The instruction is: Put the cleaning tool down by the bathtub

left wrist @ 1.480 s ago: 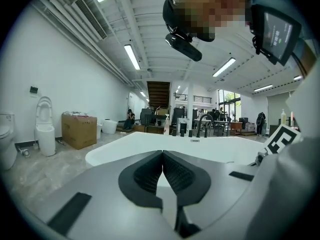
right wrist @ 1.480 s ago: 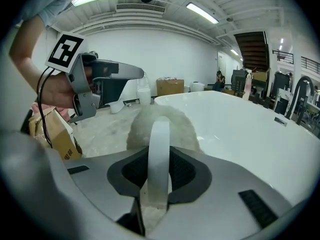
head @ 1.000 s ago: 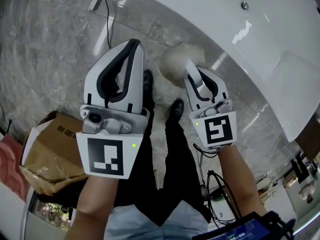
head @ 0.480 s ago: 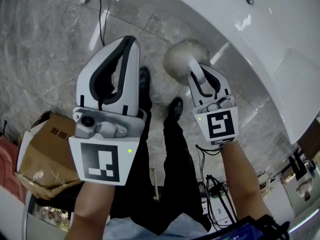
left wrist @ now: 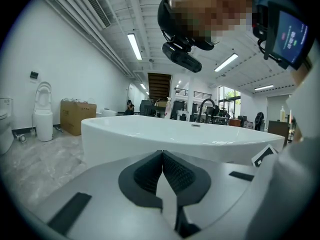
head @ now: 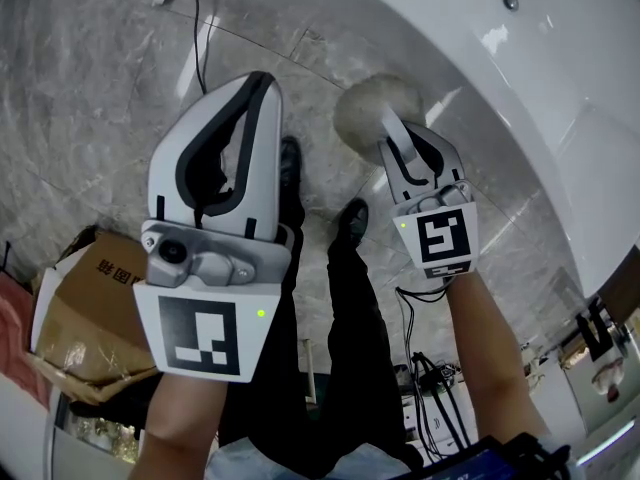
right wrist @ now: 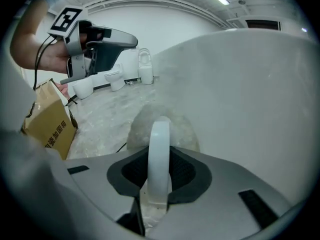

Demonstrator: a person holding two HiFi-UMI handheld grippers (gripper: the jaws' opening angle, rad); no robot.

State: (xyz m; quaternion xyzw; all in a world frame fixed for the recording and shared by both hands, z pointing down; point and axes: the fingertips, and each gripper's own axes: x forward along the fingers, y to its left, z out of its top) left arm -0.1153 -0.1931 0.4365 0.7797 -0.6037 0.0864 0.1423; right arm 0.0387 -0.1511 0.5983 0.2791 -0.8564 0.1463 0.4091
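Note:
The cleaning tool is a fluffy pale round head (head: pixel 362 108) on a white arched handle (right wrist: pixel 160 149). My right gripper (head: pixel 405 136) is shut on that handle and points steeply down at the marble floor. In the right gripper view the handle stands between the pads, and the head (right wrist: pixel 142 129) hangs just beyond them, close to the white bathtub (right wrist: pixel 250 99) wall. The bathtub (head: pixel 520 68) curves across the head view's upper right. My left gripper (head: pixel 262 83) is shut with nothing in it; its pads meet at the tip (left wrist: pixel 161 154) and it faces the tub (left wrist: pixel 175 134).
A torn cardboard box (head: pixel 85 308) sits on the floor at the lower left. A cable (head: pixel 200 28) runs across the marble at the top. The person's black shoes (head: pixel 352 218) stand below the grippers. Toilets (right wrist: pixel 142 61) and another box (left wrist: pixel 77 115) stand far off.
Both grippers have sunk toward the floor. The right one has carried the cleaning tool lower, alongside the tub's base. Neither grip has changed.

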